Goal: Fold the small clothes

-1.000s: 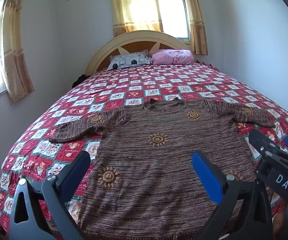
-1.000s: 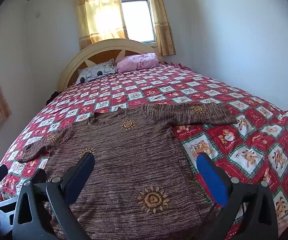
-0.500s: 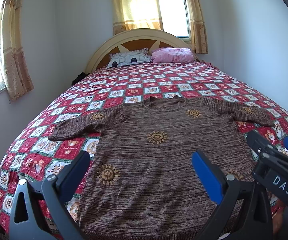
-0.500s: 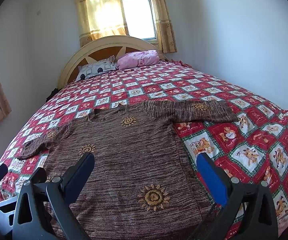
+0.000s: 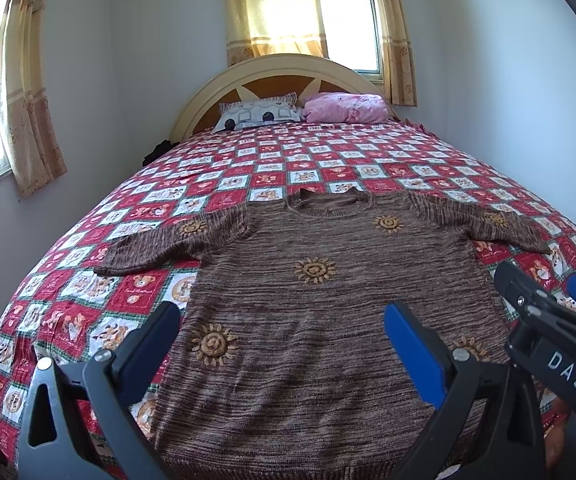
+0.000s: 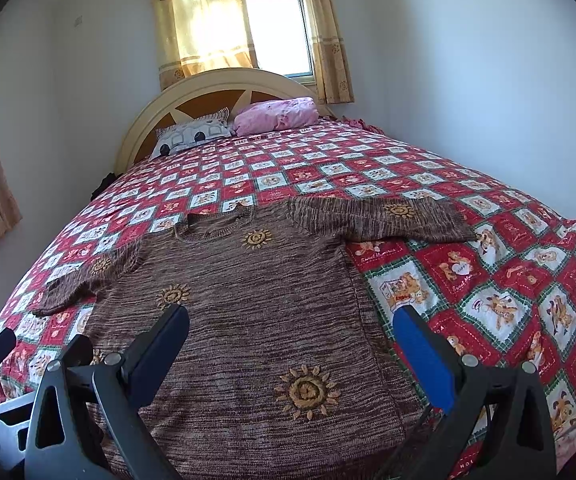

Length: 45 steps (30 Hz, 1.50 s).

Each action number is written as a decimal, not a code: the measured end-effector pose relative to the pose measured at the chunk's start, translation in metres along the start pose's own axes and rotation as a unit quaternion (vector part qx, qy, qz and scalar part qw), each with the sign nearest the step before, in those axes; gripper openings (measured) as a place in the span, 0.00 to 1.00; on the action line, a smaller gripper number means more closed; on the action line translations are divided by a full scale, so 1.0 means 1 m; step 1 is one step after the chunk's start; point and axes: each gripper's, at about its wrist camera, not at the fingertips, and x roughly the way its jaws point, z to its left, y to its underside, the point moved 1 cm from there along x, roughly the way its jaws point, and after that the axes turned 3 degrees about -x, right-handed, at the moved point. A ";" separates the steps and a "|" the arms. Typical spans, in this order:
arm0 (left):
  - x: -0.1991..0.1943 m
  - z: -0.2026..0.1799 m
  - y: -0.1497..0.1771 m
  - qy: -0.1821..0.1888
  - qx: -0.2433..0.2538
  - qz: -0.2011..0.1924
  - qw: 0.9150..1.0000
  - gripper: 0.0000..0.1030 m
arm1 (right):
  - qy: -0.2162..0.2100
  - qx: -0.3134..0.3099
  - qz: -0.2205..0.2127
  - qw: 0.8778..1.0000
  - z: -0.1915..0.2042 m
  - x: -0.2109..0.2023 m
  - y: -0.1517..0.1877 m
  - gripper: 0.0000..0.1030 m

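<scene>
1. Left wrist view: a brown knitted sweater (image 5: 311,320) with orange sun motifs lies flat, front up, on a bed covered by a red and white patchwork quilt (image 5: 272,168). The left tongs (image 5: 284,332) hover above the sweater's lower half with their jaws spread wide and nothing between them. The right tongs (image 5: 547,296) show at the right edge, beside the sweater's right flank, also gaping and empty.

2. Same view, orientation: the sweater's long axis runs from the hem at the near edge of the bed to the neckline (image 5: 329,204), which points toward the headboard (image 5: 276,72). Both sleeves stretch out sideways, across that axis.

3. Same view, change: compared with a second ago the whole scene sits slightly lower and the hem is more fully in sight, so the tongs seem to have lifted or drawn back a little. The sweater itself has not shifted, so folding has probably not begun.

4. Right wrist view: the right tongs (image 6: 291,336), wide and empty, hover over the sweater's right hem corner, with the right sleeve (image 6: 387,220) lying across the quilt beyond. Two pillows (image 6: 192,136) rest against the headboard. The left tongs (image 6: 40,344) peek in at the lower left, jaws apart
</scene>
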 end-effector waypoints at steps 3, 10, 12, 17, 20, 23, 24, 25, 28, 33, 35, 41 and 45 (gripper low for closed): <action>-0.001 -0.001 0.001 0.000 -0.001 -0.003 1.000 1.00 | 0.001 -0.001 -0.001 1.000 0.001 0.000 0.000 0.99; -0.001 -0.002 0.001 0.001 -0.002 -0.004 1.000 1.00 | 0.001 -0.001 0.001 1.000 0.000 0.000 0.000 0.99; 0.000 -0.001 0.001 0.001 -0.004 -0.004 1.000 1.00 | 0.001 0.000 0.001 1.000 0.000 0.000 0.000 0.99; 0.000 0.001 0.001 0.001 -0.003 -0.004 1.000 1.00 | 0.002 -0.001 0.002 1.000 0.001 0.000 0.000 0.99; 0.000 0.001 0.001 0.002 -0.004 -0.004 1.000 1.00 | 0.002 -0.002 0.003 1.000 0.002 0.001 0.000 0.99; 0.000 0.001 0.002 0.001 -0.004 -0.003 1.000 1.00 | 0.002 -0.002 0.002 1.000 0.002 0.001 0.001 0.99; 0.000 0.001 0.002 0.001 -0.005 -0.003 1.000 1.00 | 0.003 -0.002 0.003 1.000 0.002 0.001 0.001 0.99; 0.000 0.001 0.002 0.001 -0.004 -0.003 1.000 1.00 | 0.002 -0.002 0.004 1.000 0.002 0.001 0.001 0.99; 0.000 0.002 0.002 0.001 -0.004 -0.003 1.000 1.00 | 0.000 0.000 0.008 1.000 0.002 0.002 0.001 0.99; 0.001 0.002 0.002 0.001 -0.005 -0.003 1.000 1.00 | 0.001 0.000 0.007 1.000 0.001 0.002 0.001 0.99; 0.000 0.002 0.003 0.001 -0.004 -0.003 1.000 1.00 | 0.002 0.001 0.008 1.000 0.001 0.003 0.001 0.99; 0.003 0.001 0.004 0.001 -0.001 0.001 1.000 1.00 | 0.004 0.002 0.010 1.000 -0.002 0.004 0.001 0.99; 0.004 0.001 0.005 0.001 -0.001 0.002 1.000 1.00 | 0.007 0.003 0.010 1.000 -0.004 0.005 0.000 0.99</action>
